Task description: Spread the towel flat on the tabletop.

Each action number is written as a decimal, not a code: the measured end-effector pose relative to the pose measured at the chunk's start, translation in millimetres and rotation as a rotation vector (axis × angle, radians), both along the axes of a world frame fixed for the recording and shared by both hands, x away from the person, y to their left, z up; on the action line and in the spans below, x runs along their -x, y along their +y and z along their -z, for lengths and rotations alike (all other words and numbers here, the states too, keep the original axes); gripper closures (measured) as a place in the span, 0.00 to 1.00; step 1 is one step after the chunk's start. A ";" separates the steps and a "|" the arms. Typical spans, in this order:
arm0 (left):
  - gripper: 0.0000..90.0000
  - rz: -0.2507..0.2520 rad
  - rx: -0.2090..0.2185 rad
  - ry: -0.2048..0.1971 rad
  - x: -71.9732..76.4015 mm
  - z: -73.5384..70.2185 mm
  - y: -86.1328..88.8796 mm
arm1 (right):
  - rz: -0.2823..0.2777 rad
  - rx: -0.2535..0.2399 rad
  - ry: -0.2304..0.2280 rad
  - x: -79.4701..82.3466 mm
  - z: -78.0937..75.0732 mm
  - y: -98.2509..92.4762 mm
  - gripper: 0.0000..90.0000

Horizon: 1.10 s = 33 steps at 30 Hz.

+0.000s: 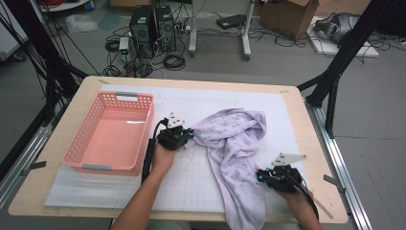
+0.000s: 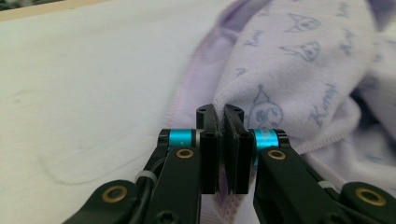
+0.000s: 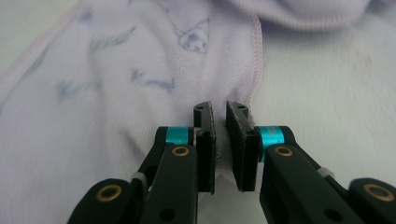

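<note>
Grey flooring strewn with cables, two computer towers (image 1: 153, 26) and a cardboard box (image 1: 292, 14) is seen beyond a pale wooden surface (image 1: 306, 124) that is covered for the most part by a white gridded mat (image 1: 191, 182). Toward the left edge of that surface a pink slotted basket (image 1: 72, 155) is set, with nothing seen inside it.

A lilac towel (image 1: 234, 143) printed with small cartoon faces and lettering is spread in a crumpled band from the middle of the surface down to its near edge, where its lower end is draped over the rim. Its upper part is bunched toward the far right of the mat.

The left gripper (image 1: 189, 136) is held just right of the basket, at the towel's upper left edge. In the left gripper view its jaws are seen drawn almost together, with a stitched hem of the towel (image 2: 280, 84) pinched between the pads (image 2: 210, 140).

The right gripper (image 1: 262, 175) is held near the near right corner of the surface, at the towel's right border. In the right gripper view its jaws are seen closed on a fold of the towel (image 3: 140, 70) beside the hemmed edge, a narrow strip of cloth being pressed between the pads (image 3: 243, 135).

Both grippers are carried in a person's hands, the forearms being entered from the near edge. The two gripped points are well apart along the cloth.
</note>
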State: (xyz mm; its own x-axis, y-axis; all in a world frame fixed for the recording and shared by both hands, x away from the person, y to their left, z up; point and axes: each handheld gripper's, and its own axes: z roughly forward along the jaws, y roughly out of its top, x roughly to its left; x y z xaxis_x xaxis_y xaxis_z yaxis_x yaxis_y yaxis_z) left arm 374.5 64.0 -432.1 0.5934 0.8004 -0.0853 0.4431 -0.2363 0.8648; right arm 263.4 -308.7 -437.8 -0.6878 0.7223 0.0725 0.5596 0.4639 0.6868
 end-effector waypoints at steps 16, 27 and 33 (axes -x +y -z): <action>0.51 0.074 0.107 -0.083 13.4 -1.9 -11.7 | 0.058 -0.024 -0.102 33.6 -24.3 -26.9 0.65; 0.54 0.043 -0.086 0.015 0.6 15.9 -53.4 | 0.089 -0.021 -0.075 -48.3 -2.0 48.0 0.59; 0.88 -0.006 -0.133 0.001 -13.9 6.9 -56.3 | -0.008 0.068 -0.053 -39.5 -1.0 48.2 1.00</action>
